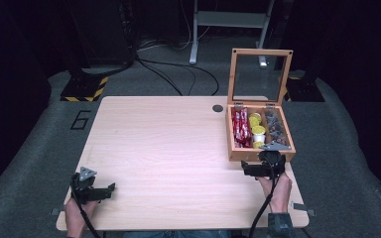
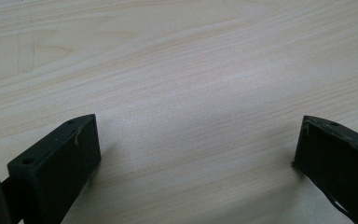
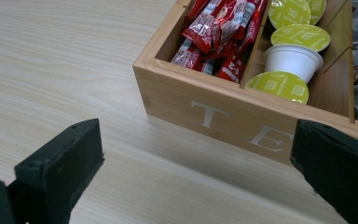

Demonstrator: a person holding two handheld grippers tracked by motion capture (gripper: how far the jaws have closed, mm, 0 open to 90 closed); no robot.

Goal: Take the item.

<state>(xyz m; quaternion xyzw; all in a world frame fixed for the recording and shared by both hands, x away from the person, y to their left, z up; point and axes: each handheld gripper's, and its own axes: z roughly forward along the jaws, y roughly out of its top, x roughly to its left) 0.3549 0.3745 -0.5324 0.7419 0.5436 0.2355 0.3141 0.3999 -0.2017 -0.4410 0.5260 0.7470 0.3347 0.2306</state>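
Left gripper (image 1: 110, 188) sits low at the lower left of the high view, on the near edge of the table (image 1: 163, 148), held by the left hand (image 1: 77, 213). In the left gripper view its jaws stand wide apart, nothing between them, bare wood grain under and ahead of them.

Right gripper (image 1: 244, 168) is at the lower right centre of the high view, held by the right hand (image 1: 280, 191), just in front of the wooden box (image 1: 234, 151). In the right gripper view its jaws are also spread wide and hold nothing; the box's front wall with pale lettering runs across the middle right of the frame, close ahead of the jaws, not touching them.

The box stands on the right part of the table, right of centre in the high view. Three compartments: red sachets (image 3: 219, 28) in the left one, yellow-lidded capsules (image 3: 298, 37) in the middle one, one capsule lying on its side showing its white cup, and dark grey packets (image 1: 274, 126) in the right one.

Farther back, the box's glass lid (image 1: 259, 74) stands upright, hinged at the far wall. A dark round cable port (image 1: 218, 108) sits at the table's far edge, left of the box.
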